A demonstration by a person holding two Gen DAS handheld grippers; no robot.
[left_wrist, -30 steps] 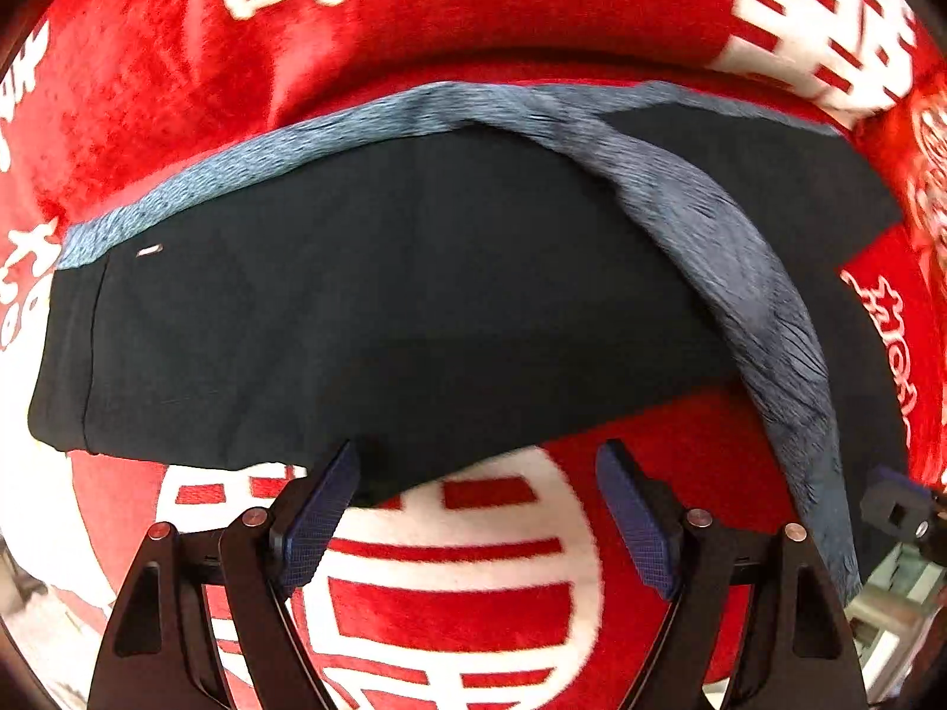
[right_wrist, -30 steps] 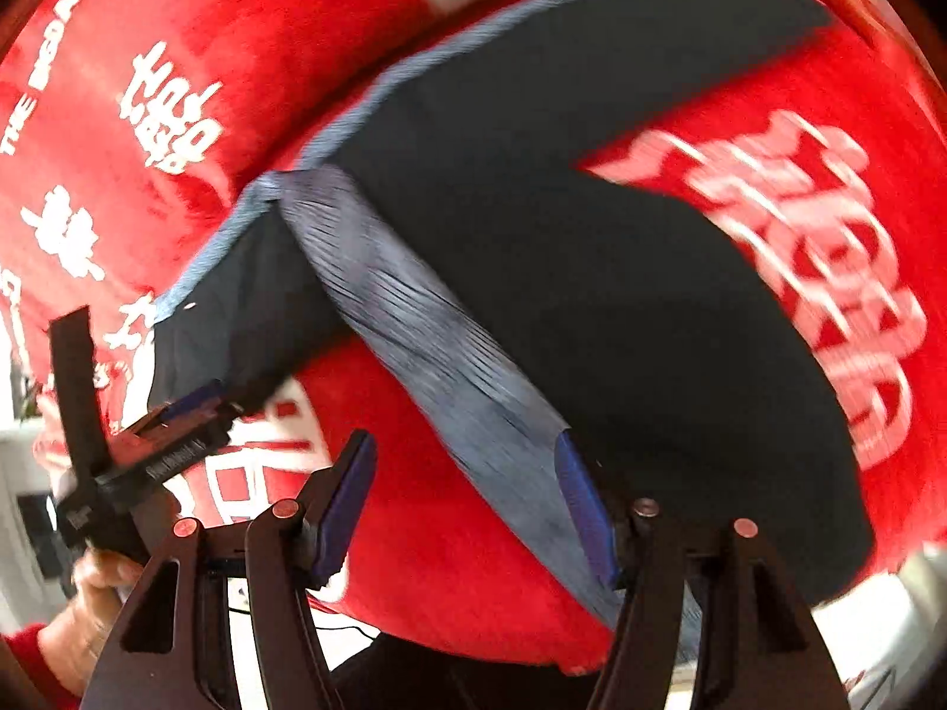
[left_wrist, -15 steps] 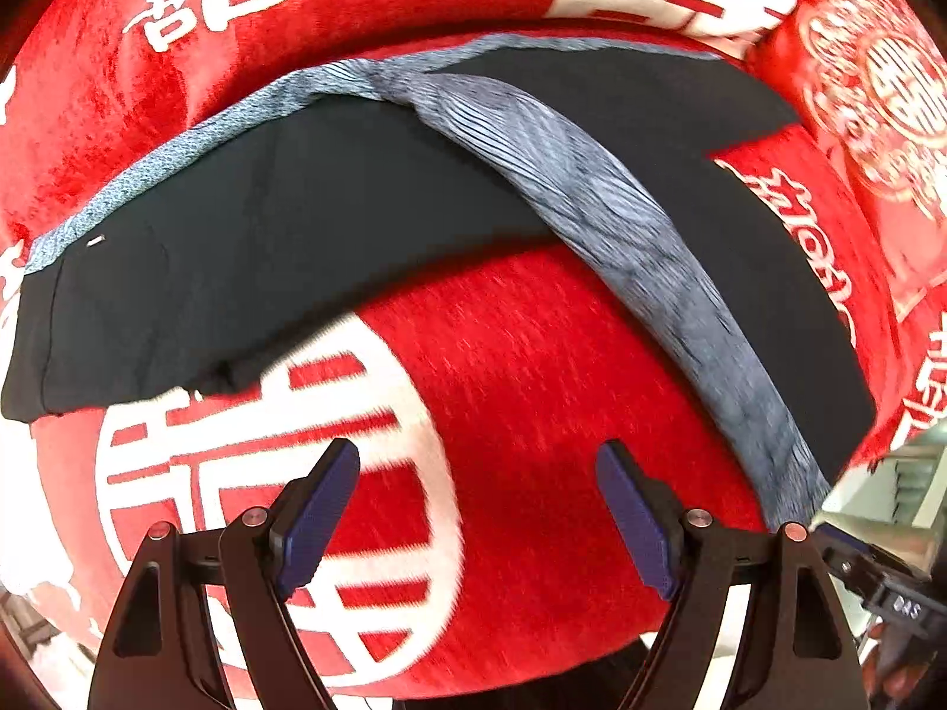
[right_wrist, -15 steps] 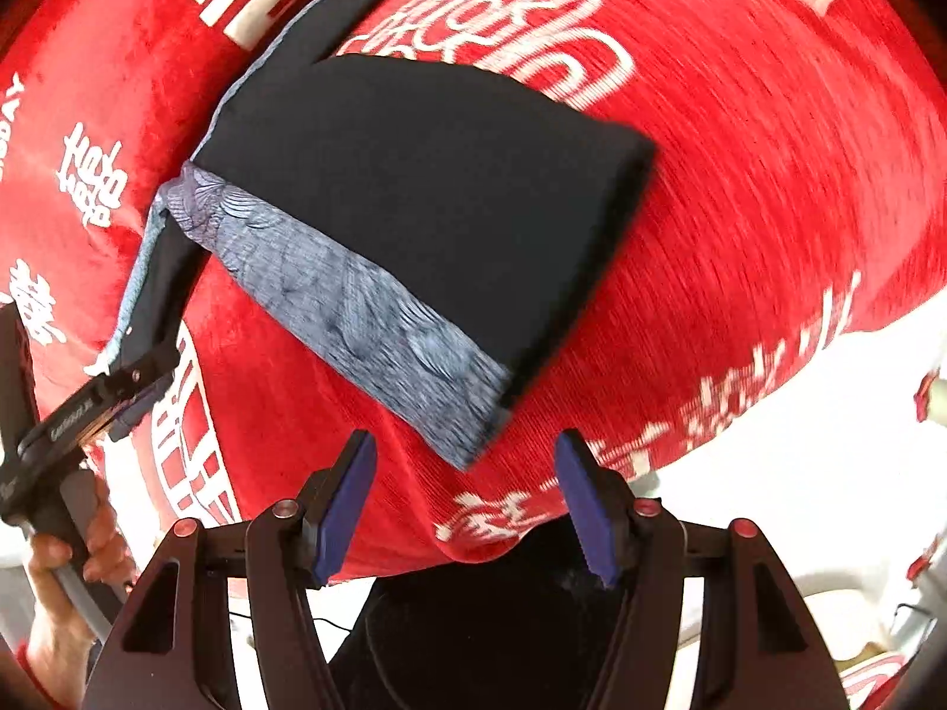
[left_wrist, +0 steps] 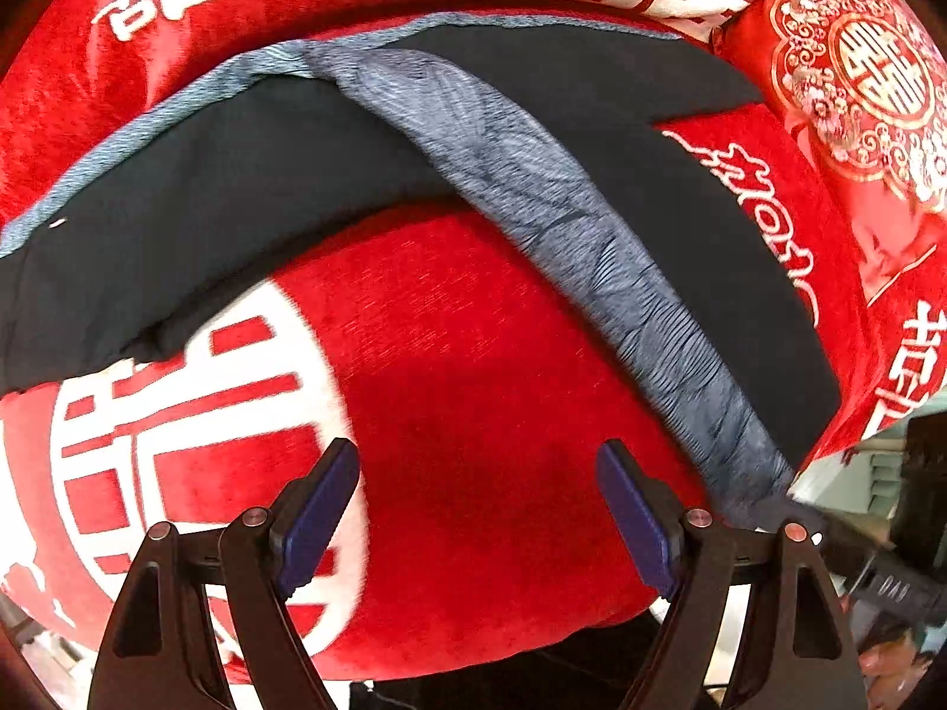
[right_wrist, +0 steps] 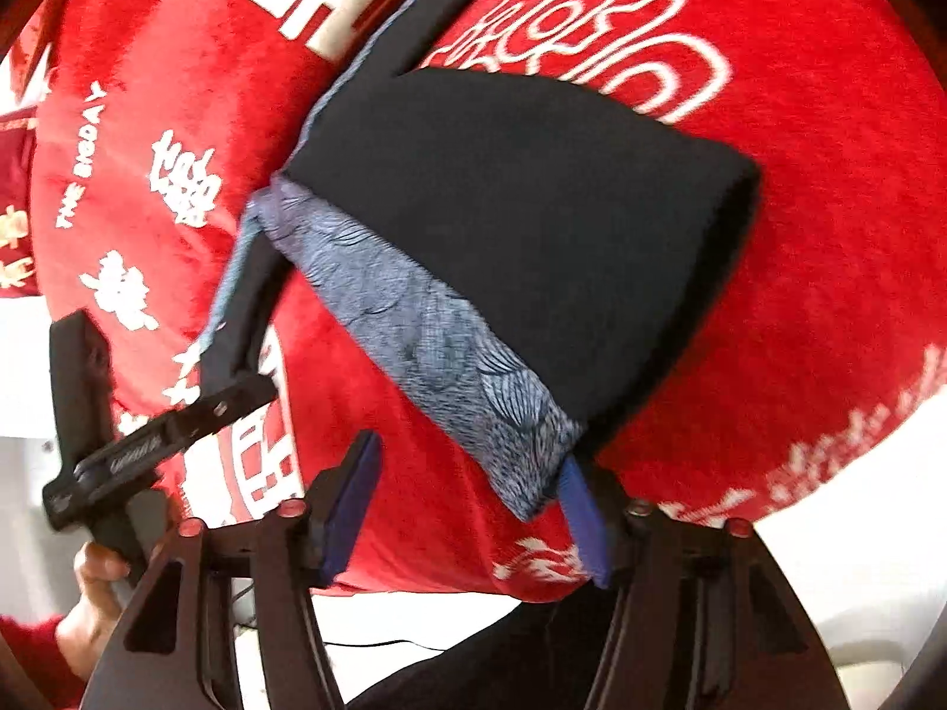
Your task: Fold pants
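Black pants with a blue-grey patterned waistband lie spread on a red blanket. In the right wrist view the pants lie with the waistband running toward my right gripper. My left gripper is open and empty over bare red blanket, short of the pants. My right gripper is open, its right finger beside the lower waistband corner. The left gripper's body shows at the left of the right wrist view.
The red blanket with white Chinese characters covers a raised, rounded surface and drops off at its near edge. A red and gold embroidered cushion lies at the far right. A light floor lies below the blanket's edge.
Both grippers have pulled back from the pants toward the near edge. More red blanket now shows in front of the left gripper. The right gripper has come close to the waistband corner again.
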